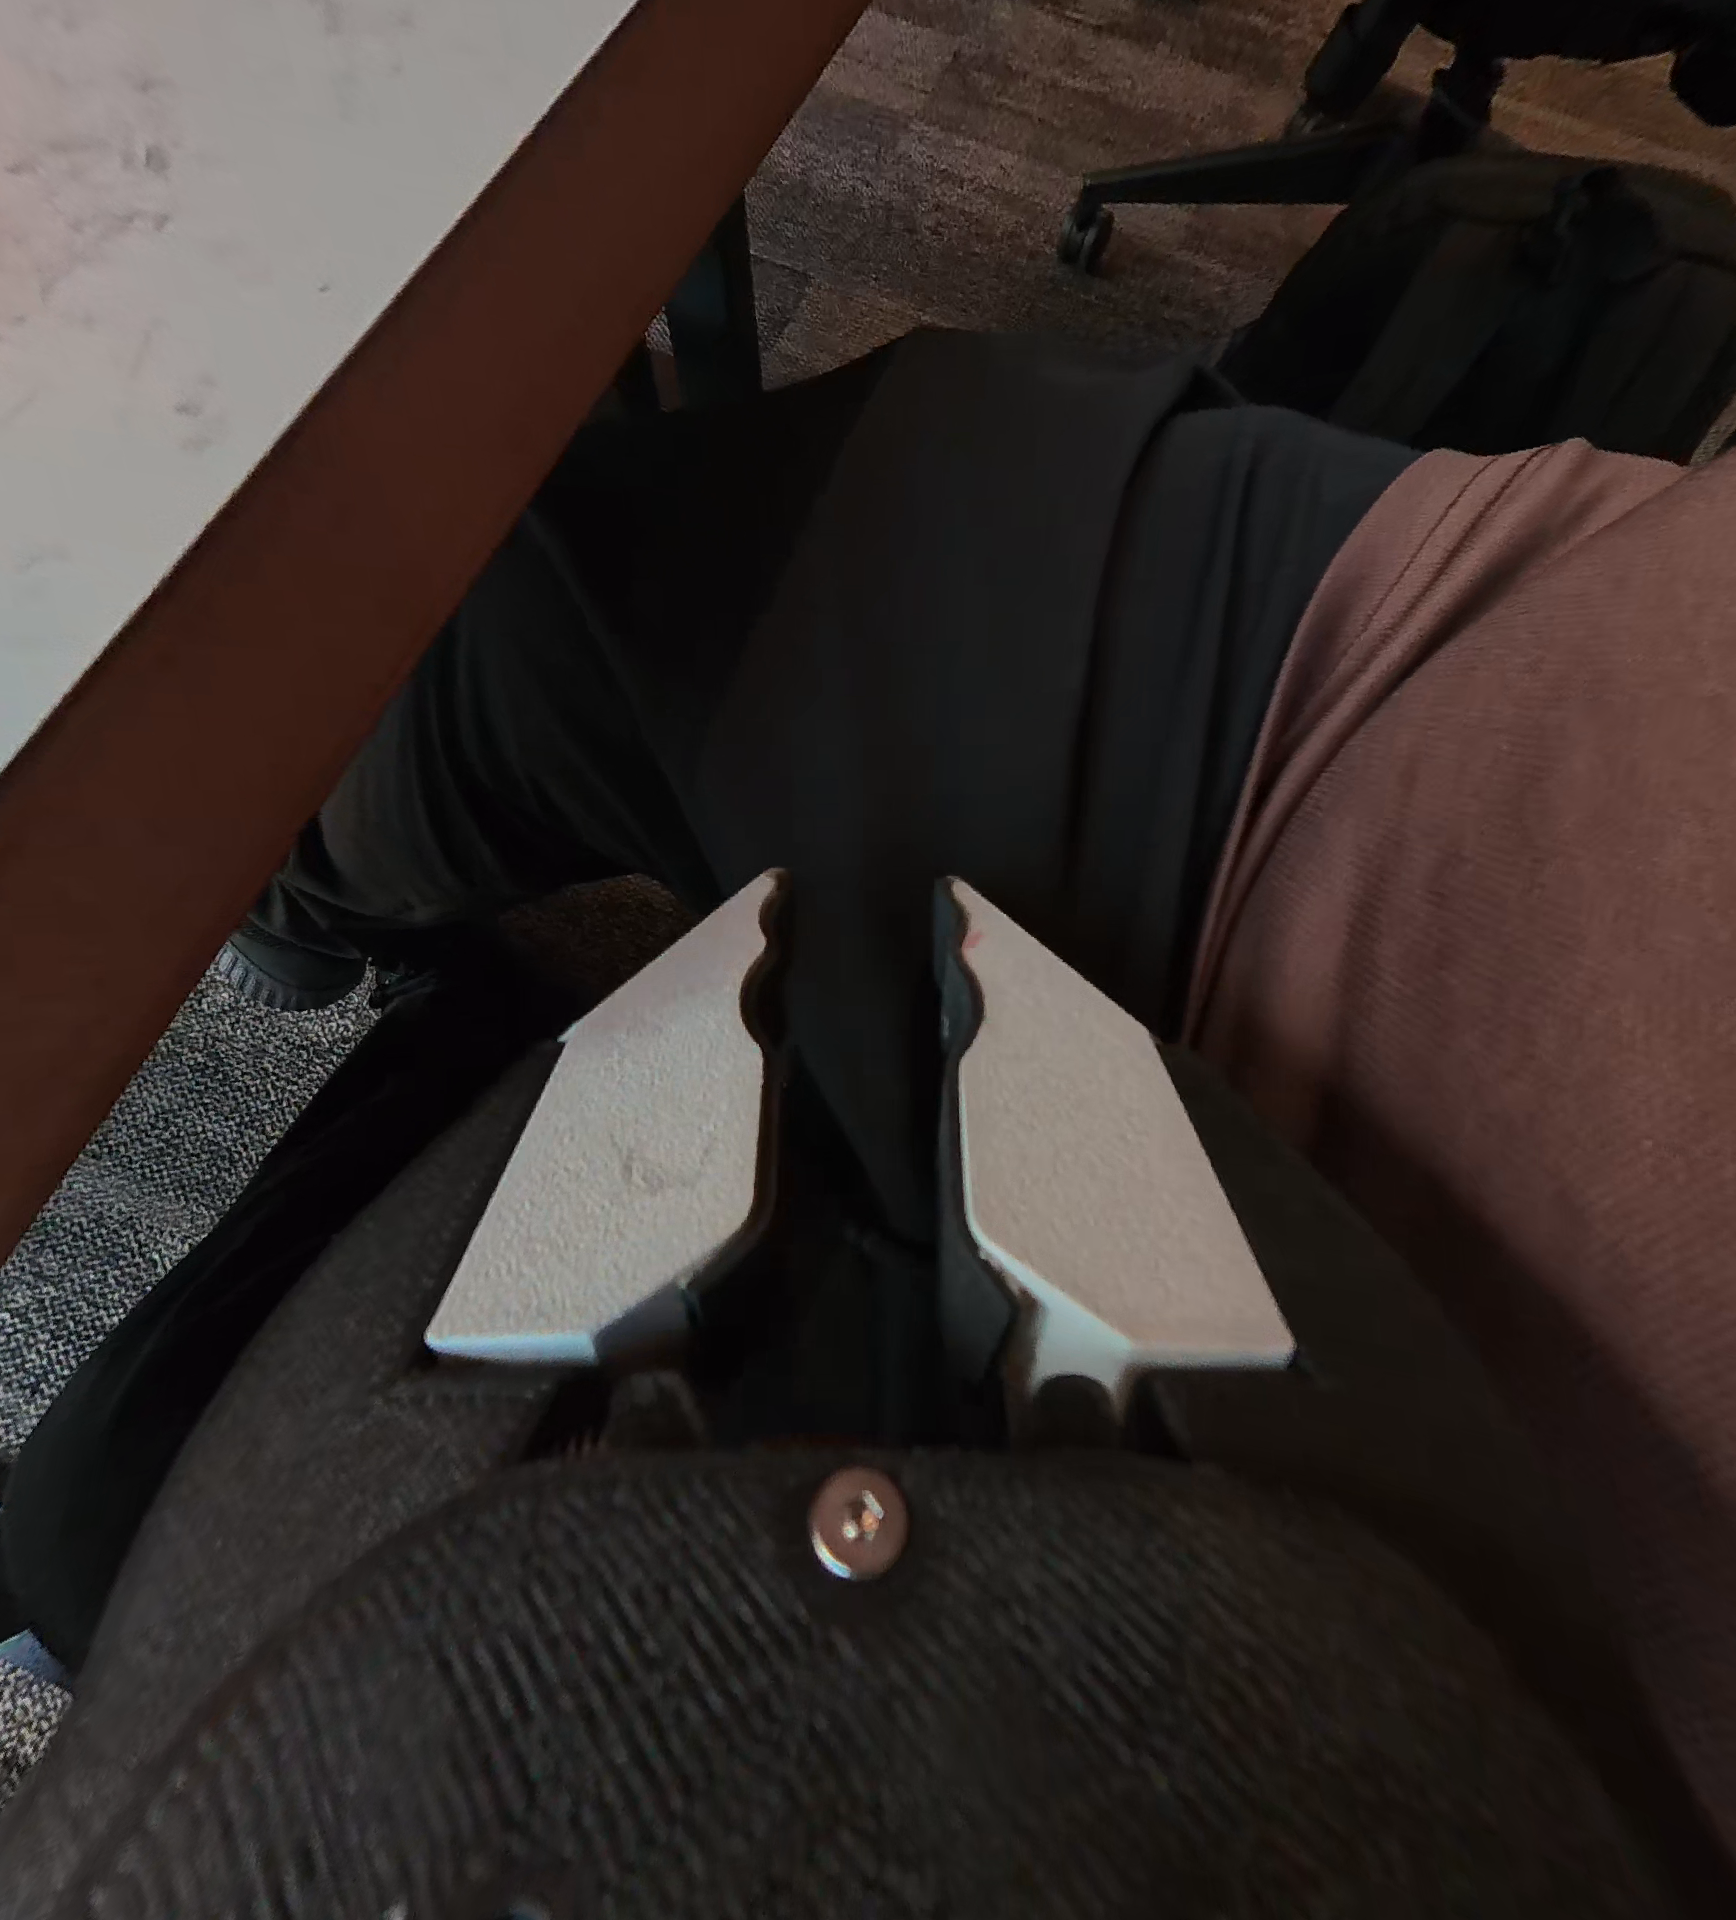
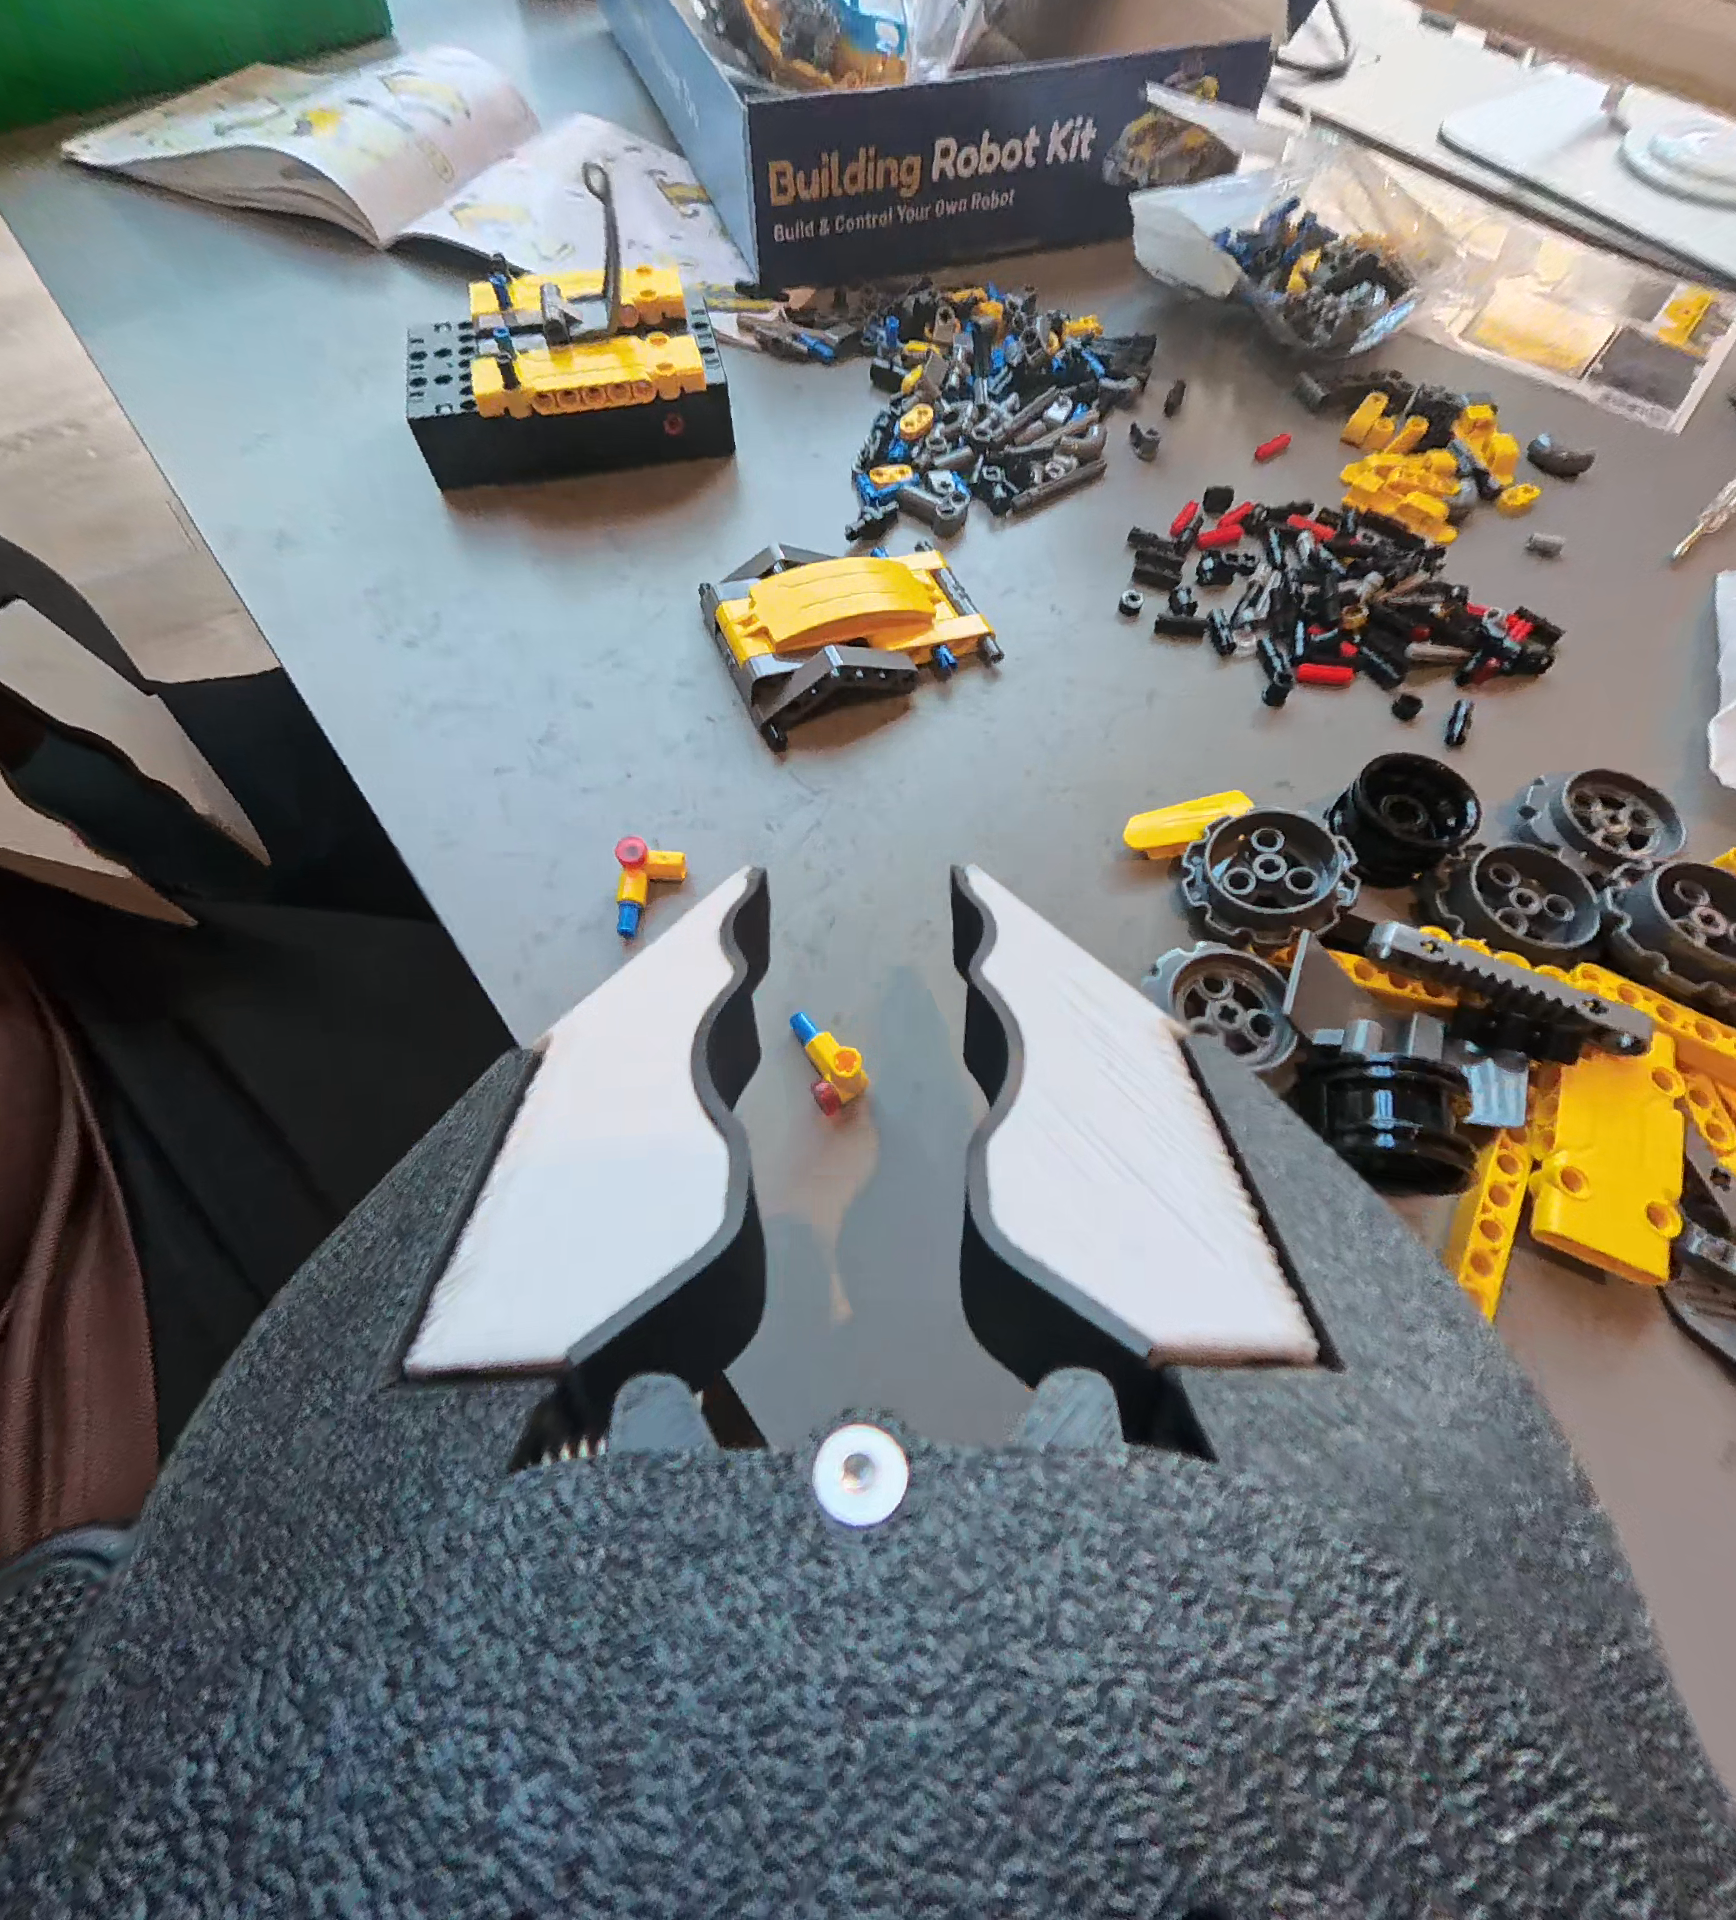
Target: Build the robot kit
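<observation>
Grey worktop strewn with sorted building-kit parts.
Right gripper hovers, jaws open, over a small yellow connector; left gripper, jaws parted and empty, hangs below the edge.

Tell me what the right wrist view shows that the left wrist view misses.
Right only: the right hand-held gripper, open over a small yellow connector, plus loose pieces, dark wheels, a black-and-yellow block and the kit box.
Left only: carpet and a chair base.
Both: the left hand-held gripper, open, the grey table and brown shirt.
</observation>
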Motion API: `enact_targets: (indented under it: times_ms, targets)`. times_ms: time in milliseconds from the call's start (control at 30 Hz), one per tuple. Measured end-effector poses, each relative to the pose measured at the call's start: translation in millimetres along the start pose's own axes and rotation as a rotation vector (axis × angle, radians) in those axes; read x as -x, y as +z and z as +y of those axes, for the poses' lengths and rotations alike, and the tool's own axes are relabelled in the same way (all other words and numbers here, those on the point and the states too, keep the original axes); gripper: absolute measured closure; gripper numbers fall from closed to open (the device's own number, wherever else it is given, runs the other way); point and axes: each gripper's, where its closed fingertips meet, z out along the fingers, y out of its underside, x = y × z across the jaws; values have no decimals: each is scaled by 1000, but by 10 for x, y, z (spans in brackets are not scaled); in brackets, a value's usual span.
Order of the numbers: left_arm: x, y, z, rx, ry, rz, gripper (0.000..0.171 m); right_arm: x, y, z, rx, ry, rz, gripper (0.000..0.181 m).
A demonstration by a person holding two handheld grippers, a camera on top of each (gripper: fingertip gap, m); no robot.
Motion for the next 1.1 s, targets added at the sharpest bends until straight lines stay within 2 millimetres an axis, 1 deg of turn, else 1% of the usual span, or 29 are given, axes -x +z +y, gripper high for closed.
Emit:
enact_targets:
  times_ms: [33, 100, 200, 300, 367, 467, 500, 567, 600, 667, 733, 767, 800, 867, 900, 933, 1000, 1033, 1100]
  targets:
    - [6, -8, 0, 2, -1, -2, 148, -13, 2, 29, 13, 17, -2, 144]
    - [32, -43, -35, -8, 7, -15, 148, -1, -4, 62, 22, 41, -33, 146]
    - [75, -120, -192, -36, 34, -25, 148, 10, -16, 101, 46, 42, -44, 144]
    - [123, -187, -466, -77, 72, -27, 147, 39, -21, 105, 58, 7, -36, 144]
    - [202, -213, -661, -93, 119, -51, 147, 57, -14, 118, 71, 0, -42, 144]
    - [304, -224, -996, -130, 165, -65, 147, 33, -14, 145, 86, -6, -31, 145]
    - [357, -225, -1082, -130, 171, -80, 147, 35, -16, 133, 82, -1, -32, 144]
    - [503, -245, -1176, -119, 178, -130, 147, 66, -19, 85, 68, 5, -39, 145]
    - [579, -267, -1187, -115, 173, -154, 147, 85, -14, 66, 67, 5, -40, 145]
    - [726, -329, -1144, -110, 141, -197, 147, 136, 20, 40, 67, 1, -47, 145]
    - [887, -423, -1033, -101, 108, -249, 145, 210, 85, 20, 62, 7, -70, 145]
    - [993, -490, -966, -95, 93, -289, 142, 256, 130, 9, 60, 16, -89, 145]
    - [1116, -574, -900, -91, 81, -338, 133, 318, 183, -13, 52, 33, -116, 145]
    - [1350, -763, -757, -77, 51, -416, 112, 526, 299, -98, 22, 84, -210, 140]
    - [1427, -843, -674, -66, 27, -426, 110, 636, 355, -135, 16, 94, -252, 137]
    - [1486, -914, -598, -61, 3, -432, 109, 713, 412, -143, 28, 76, -268, 135]
    - [1579, -1036, -473, -63, -38, -457, 106, 742, 513, -127, 72, -13, -221, 135]
    - [1593, -1077, -430, -69, -51, -461, 105, 749, 548, -138, 82, -48, -201, 136]
    - [1607, -1130, -371, -84, -54, -471, 106, 796, 610, -170, 98, -52, -207, 136]
